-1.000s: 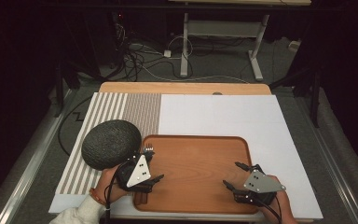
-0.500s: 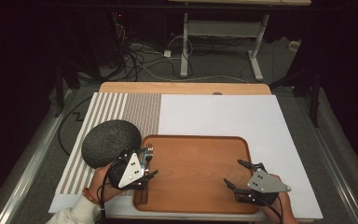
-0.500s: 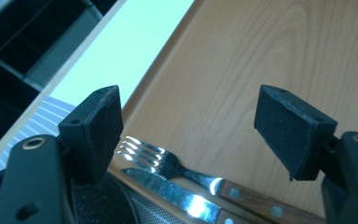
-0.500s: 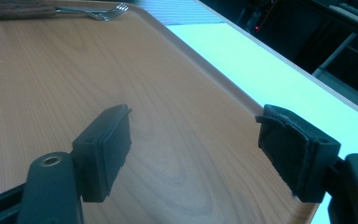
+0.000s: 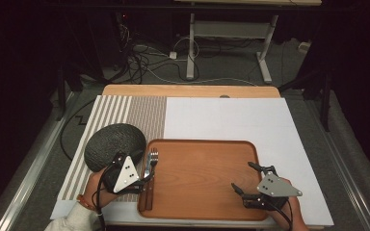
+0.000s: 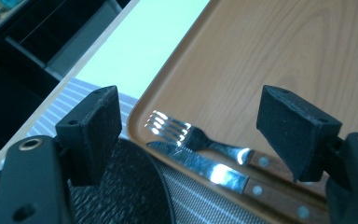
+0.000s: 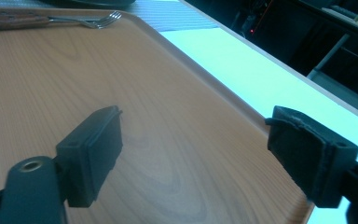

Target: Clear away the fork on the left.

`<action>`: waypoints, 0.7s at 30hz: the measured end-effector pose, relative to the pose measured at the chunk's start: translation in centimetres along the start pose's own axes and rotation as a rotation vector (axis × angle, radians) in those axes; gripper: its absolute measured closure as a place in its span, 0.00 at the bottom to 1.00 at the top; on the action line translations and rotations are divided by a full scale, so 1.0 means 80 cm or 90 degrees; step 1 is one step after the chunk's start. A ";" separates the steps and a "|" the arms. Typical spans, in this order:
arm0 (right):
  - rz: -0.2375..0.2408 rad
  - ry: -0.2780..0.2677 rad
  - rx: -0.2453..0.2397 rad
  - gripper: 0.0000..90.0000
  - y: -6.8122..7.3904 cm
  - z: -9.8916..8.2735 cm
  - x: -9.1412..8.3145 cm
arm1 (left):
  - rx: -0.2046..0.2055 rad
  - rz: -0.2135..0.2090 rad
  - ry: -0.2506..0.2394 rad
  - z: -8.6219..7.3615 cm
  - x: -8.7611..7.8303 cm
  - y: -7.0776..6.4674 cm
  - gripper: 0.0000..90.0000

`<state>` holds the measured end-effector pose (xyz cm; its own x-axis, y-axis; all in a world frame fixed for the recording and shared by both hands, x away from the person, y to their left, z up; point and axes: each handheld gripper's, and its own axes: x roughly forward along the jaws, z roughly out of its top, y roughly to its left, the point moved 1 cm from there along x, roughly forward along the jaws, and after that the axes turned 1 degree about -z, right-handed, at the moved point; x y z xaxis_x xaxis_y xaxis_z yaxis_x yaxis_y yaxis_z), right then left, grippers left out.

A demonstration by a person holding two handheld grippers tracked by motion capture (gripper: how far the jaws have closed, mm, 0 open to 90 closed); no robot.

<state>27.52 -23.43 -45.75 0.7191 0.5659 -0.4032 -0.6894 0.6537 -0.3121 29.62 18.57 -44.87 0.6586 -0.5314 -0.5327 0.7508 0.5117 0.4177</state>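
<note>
A wooden tray (image 5: pixel 200 180) lies at the table's near edge. A fork (image 5: pixel 152 158) and a knife (image 5: pixel 146 179), both wooden-handled, lie side by side along its left rim. My left gripper (image 5: pixel 143 177) hovers just left of them, open and holding nothing. In the left gripper view the fork (image 6: pixel 186 135) and knife (image 6: pixel 205 165) lie between and beyond the wide-apart jaws of the left gripper (image 6: pixel 198 121). My right gripper (image 5: pixel 242 175) stands open over the tray's right part. In the right gripper view the right gripper (image 7: pixel 200 135) has bare tray (image 7: pixel 74 93) under it, and the fork (image 7: pixel 91 21) is far off.
A dark textured round bowl (image 5: pixel 114 144) rests on the striped placemat (image 5: pixel 107 114), touching the left hand's side. A white sheet (image 5: pixel 226 118) covers the table behind and right of the tray. Cables and a desk frame (image 5: pixel 192 43) stand on the floor beyond.
My left gripper has drawn back to the left, off the tray's edge, and the fork and knife now show lying there. The right gripper has barely shifted.
</note>
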 end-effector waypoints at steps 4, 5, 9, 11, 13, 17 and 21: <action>-0.002 -0.009 0.003 0.18 -0.002 0.001 0.000 | -0.003 0.011 0.005 -0.007 -0.006 0.003 0.23; -0.002 -0.010 0.003 0.18 -0.001 0.001 0.000 | -0.005 0.013 0.006 -0.009 -0.007 0.003 0.21; 0.002 -0.011 0.001 0.18 0.000 0.003 0.002 | -0.001 0.026 0.017 -0.016 -0.013 0.005 0.21; 0.001 -0.009 -0.004 0.18 -0.001 0.003 0.003 | -0.006 0.031 0.018 -0.019 -0.016 0.005 0.21; 0.003 -0.009 -0.003 0.18 -0.001 0.003 0.003 | -0.001 0.041 0.023 -0.023 -0.020 0.006 0.21; 0.005 -0.008 -0.004 0.18 0.000 0.004 0.003 | 0.001 0.052 0.036 -0.033 -0.025 0.007 0.21; 0.008 -0.006 -0.005 0.19 0.001 0.003 0.004 | 0.003 0.059 0.054 -0.042 -0.030 0.005 0.21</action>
<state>27.74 -23.10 -45.73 0.7115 0.5783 -0.3992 -0.6987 0.6426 -0.3144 28.20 22.36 -45.92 0.7187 -0.4227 -0.5521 0.6872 0.5532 0.4709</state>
